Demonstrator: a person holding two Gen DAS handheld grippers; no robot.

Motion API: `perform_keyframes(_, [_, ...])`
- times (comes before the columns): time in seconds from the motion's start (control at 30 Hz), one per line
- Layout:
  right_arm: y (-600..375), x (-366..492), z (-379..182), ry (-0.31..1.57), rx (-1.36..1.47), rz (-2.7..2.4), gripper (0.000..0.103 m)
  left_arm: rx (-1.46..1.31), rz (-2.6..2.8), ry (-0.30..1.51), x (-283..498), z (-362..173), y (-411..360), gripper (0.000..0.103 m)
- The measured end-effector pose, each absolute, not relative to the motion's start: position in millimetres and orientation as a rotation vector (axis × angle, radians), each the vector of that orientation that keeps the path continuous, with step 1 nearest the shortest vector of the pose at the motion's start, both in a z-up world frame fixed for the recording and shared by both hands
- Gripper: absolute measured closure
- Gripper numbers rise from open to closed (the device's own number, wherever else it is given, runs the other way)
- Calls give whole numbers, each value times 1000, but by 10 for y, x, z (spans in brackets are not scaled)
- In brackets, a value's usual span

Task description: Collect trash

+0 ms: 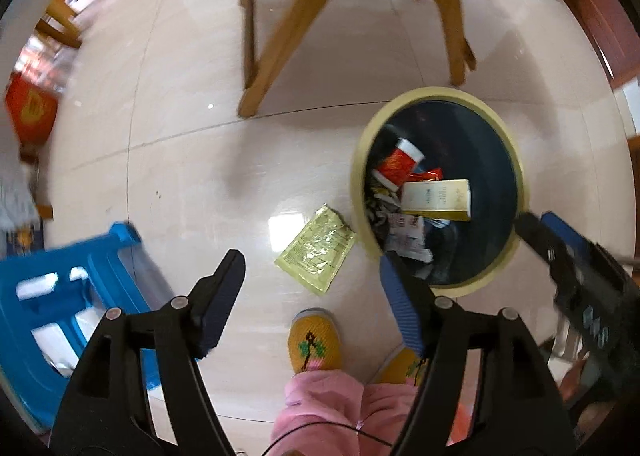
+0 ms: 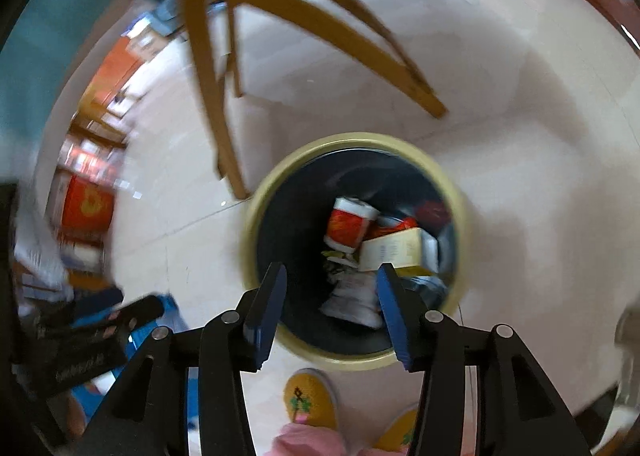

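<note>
Both the left gripper and right gripper are open, holding nothing. The round yellow-rimmed dark trash bin has blurry contents; a crinkled yellow foil packet lies beside it.

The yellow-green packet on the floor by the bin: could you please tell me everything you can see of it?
The yellow-green packet is a flat, roughly rectangular sachet of shiny, crinkled foil-like material with fine dark print too small to read. It lies flat on the pale tiled floor, turned diagonally, just outside the bin; its upper right corner reaches the bin's yellowish rim, though contact cannot be confirmed. It looks empty or nearly so. Nothing holds it: the left gripper hangs open above it.
</note>
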State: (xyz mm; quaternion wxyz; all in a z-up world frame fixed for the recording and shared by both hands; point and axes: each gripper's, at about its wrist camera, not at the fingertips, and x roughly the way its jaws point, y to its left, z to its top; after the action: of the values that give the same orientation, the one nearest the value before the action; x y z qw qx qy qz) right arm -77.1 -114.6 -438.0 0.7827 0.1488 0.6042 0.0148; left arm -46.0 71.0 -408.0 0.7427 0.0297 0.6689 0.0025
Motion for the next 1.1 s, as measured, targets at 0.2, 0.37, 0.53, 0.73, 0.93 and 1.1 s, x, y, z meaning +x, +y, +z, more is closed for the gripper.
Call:
perform_keyframes(0.2, [-388,-1128,-4348,1270,216,237,55,-50,148,1433,-880,-4266,1295,36])
perform_keyframes(0.37, [181,-1346,-4745,1364,209,293,50,-91,235,1407,-1207,-4476,1801,23])
perform_keyframes(0.53, [636,-1448,-5353,1410,154,296,40,-104,305,1390,-1438,-4812,2214,23])
perform_keyframes(0.73, [872,-1448,-6201,1459,123,149,18,-154,388,1382,-1518,-5353,2605,23])
perform_keyframes(0.93, [897,-1449,-7052,1482,206,-63,15,-158,419,1356,-1434,-5812,2836,23])
perform_keyframes(1.1, [786,-1353,-7568,1477,357,-267,12,-169,421,1345,-1325,-6108,2932,23])
